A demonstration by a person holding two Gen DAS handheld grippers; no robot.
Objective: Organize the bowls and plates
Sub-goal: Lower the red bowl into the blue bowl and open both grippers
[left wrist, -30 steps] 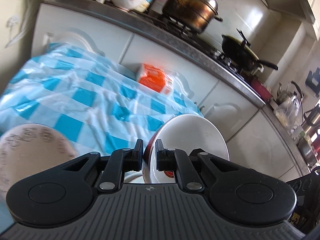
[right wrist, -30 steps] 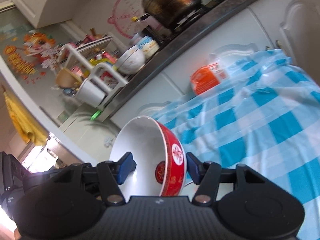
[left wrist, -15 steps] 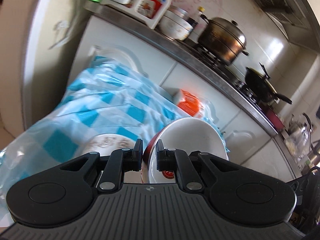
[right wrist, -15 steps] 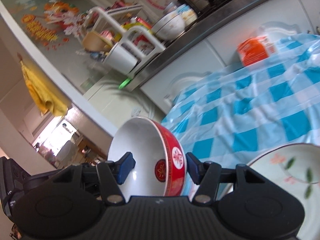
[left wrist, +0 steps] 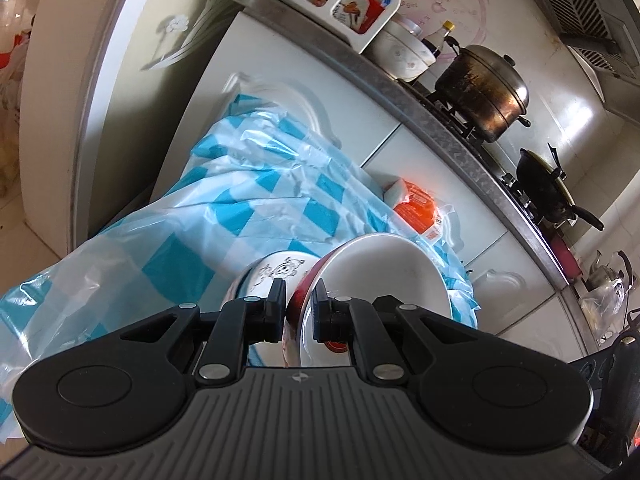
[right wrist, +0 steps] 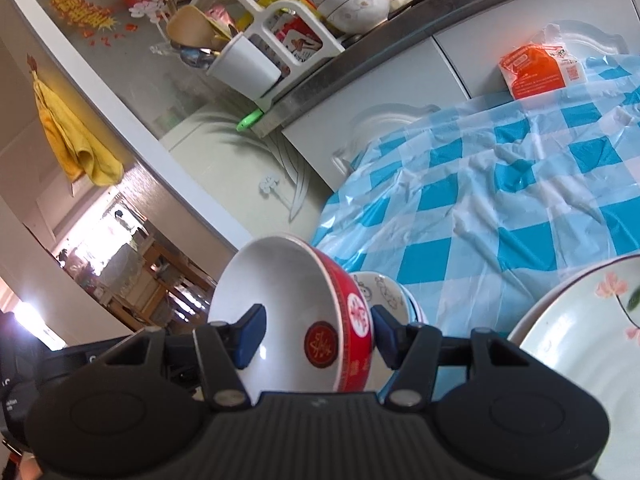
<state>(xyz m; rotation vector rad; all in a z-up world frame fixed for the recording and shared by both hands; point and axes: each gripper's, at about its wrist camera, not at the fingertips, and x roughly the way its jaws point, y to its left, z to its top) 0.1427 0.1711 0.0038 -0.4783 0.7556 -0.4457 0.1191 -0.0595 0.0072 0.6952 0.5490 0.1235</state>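
My left gripper [left wrist: 299, 292] is shut on the rim of a red-and-white bowl [left wrist: 380, 272], which is tilted with its white inside facing right. My right gripper [right wrist: 318, 316] is shut on a like red bowl [right wrist: 280, 288]; one blue pad sits inside it and the other presses on the red outer wall. Both bowls hang over the left end of the blue checked tablecloth [right wrist: 500, 200]. Just beyond them a white bowl with cartoon drawings [left wrist: 276, 272] [right wrist: 380, 292] stands on the cloth. A flowered plate [right wrist: 580, 340] lies at the lower right of the right wrist view.
An orange packet [left wrist: 416, 208] [right wrist: 536, 66] lies at the table's far side against white cabinets. The counter above carries a steel pot [left wrist: 480, 88], a black wok [left wrist: 544, 188], bowls and a white rack [right wrist: 260, 40]. The cloth hangs over the table's left edge beside a wall panel [left wrist: 120, 100].
Both grippers have swung left along the table with their bowls still held. The cartoon bowl has come in close under the held bowls, and the flowered plate has entered the right wrist view.
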